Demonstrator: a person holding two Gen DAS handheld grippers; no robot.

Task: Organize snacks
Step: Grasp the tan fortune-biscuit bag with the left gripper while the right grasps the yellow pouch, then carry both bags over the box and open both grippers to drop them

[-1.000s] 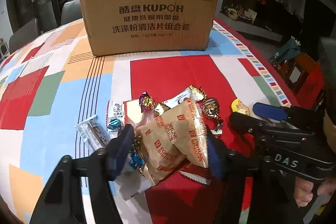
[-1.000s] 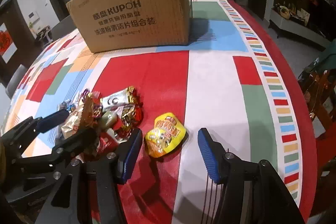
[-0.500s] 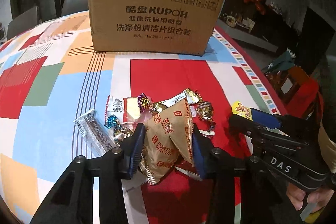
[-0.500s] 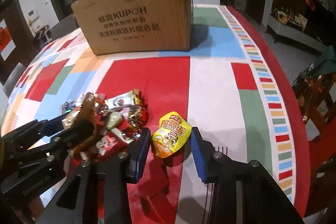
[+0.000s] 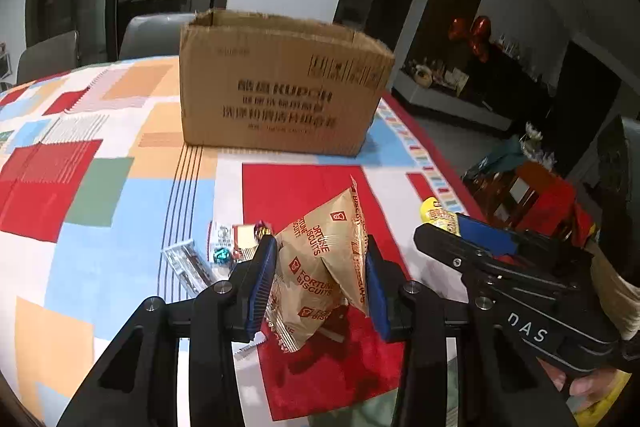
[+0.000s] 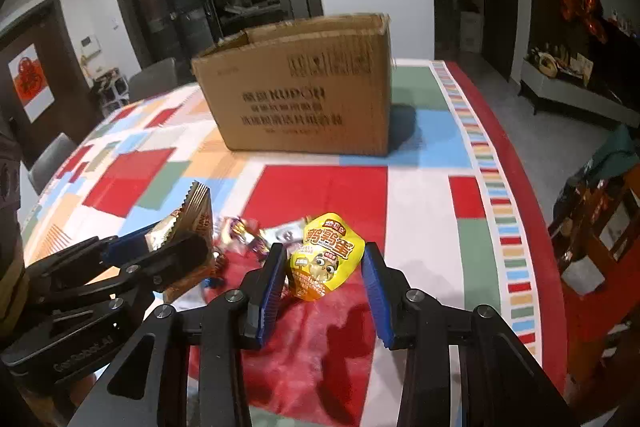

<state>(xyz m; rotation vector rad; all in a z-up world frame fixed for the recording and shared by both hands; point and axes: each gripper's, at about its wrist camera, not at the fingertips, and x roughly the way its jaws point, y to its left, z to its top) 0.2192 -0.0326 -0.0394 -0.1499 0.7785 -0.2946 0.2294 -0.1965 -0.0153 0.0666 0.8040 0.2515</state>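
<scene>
My left gripper (image 5: 320,283) is shut on a tan Fortune Biscuits packet (image 5: 324,267) and holds it above the table; it also shows in the right wrist view (image 6: 188,223). My right gripper (image 6: 324,283) is shut on a yellow snack pouch (image 6: 326,255), lifted off the cloth; the pouch's top shows in the left wrist view (image 5: 438,217). Several small wrapped candies (image 5: 224,251) lie on the patchwork tablecloth below. An open cardboard box (image 5: 280,95) stands at the back of the table, also in the right wrist view (image 6: 304,99).
The table's red-bordered right edge (image 6: 532,211) drops to the floor. Grey chairs (image 5: 148,35) stand behind the table. A cluttered low stand (image 6: 600,219) sits to the right of the table.
Both grippers closed on their packets and rose with them off the table. The box now looks lower and farther in both views.
</scene>
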